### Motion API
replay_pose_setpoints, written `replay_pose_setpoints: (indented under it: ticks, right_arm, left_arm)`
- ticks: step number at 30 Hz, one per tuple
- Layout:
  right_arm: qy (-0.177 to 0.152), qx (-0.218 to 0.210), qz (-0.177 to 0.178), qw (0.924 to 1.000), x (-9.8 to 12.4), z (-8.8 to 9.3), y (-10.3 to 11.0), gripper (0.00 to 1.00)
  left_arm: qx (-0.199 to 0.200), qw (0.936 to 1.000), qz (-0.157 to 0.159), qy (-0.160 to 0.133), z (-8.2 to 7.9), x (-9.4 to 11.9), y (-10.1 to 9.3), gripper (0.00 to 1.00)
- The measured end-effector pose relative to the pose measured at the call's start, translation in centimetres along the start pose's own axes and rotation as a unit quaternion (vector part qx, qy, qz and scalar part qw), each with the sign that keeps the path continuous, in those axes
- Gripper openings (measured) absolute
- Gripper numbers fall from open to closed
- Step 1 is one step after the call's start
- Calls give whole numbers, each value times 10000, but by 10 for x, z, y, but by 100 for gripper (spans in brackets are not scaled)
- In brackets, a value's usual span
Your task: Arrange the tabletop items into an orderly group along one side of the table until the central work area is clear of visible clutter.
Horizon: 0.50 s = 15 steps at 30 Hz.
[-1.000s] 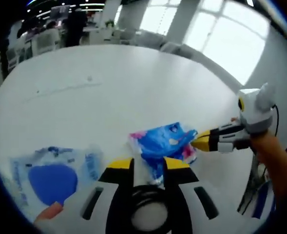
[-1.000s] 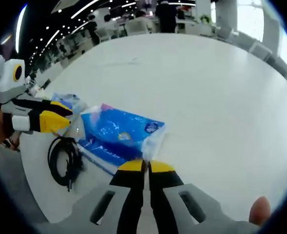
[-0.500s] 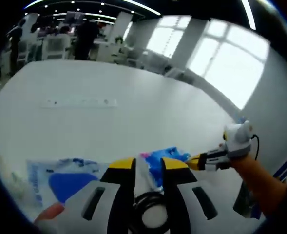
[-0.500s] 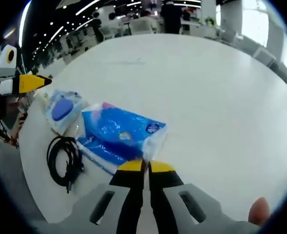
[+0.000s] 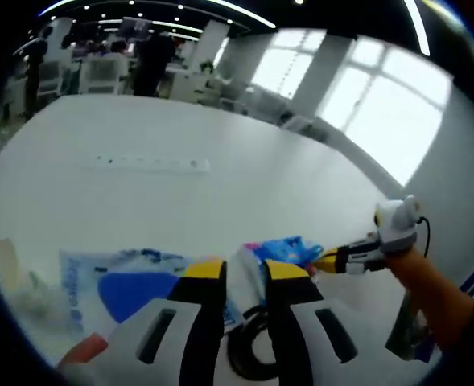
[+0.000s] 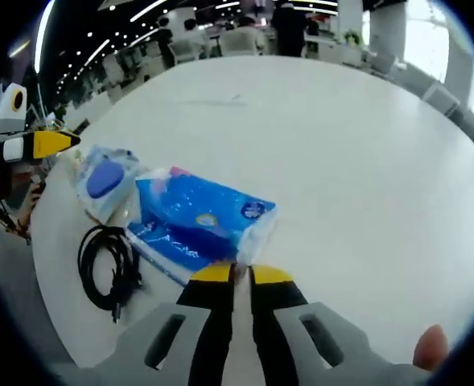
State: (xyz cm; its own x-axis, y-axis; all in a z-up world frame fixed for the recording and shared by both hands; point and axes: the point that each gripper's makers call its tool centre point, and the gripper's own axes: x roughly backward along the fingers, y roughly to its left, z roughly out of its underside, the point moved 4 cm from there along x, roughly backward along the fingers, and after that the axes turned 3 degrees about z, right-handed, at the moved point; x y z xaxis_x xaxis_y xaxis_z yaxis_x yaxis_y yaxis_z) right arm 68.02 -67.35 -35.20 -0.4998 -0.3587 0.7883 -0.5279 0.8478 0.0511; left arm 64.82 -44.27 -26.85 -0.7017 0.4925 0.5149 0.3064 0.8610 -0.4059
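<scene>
Our right tool (image 6: pixel 232 275) is clenched on the near corner of the blue tissue pack (image 6: pixel 200 221), which lies on the table (image 6: pixel 341 153) just ahead of it. We judge it soft and light; the corner hold suits. Our left tool (image 5: pixel 237 272) stands parted. No print is legible.

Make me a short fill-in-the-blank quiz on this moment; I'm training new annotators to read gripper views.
1. The right gripper is shut on a corner of the ____ tissue pack.
2. The coiled black cable lies on the white ____.
3. The clear pouch holds a ____ oval item.
4. The left gripper has its jaws ____.

Missing words: blue; table; blue; open
</scene>
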Motion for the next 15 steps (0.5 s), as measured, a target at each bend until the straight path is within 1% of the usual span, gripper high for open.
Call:
replay_pose_setpoints:
  ticks: [4,6,9,11,14,15]
  right_arm:
    - [-81,-30,66,9999,8,0,-1,8]
    - [-195,-58,126,9997,16,-1,0,9]
    - [-239,-75,231,9994,20,-1,-3,13]
    - [-257,-96,238,9993,24,0,-1,12]
    - [-422,-164,237,9987,36,-2,9,13]
    - [-545,-281,150,9980,39,-3,17,13]
  left_arm:
    - [-154,9999,20,43,8,7,-2,15]
    - [-223,9997,24,83,15,10,-2,15]
    - [-228,9995,30,204,28,15,-1,15]
    - [-225,9995,30,226,35,18,0,15]
    - [-217,9991,6,358,52,21,3,15]
    - [-214,9989,-14,418,57,21,5,15]
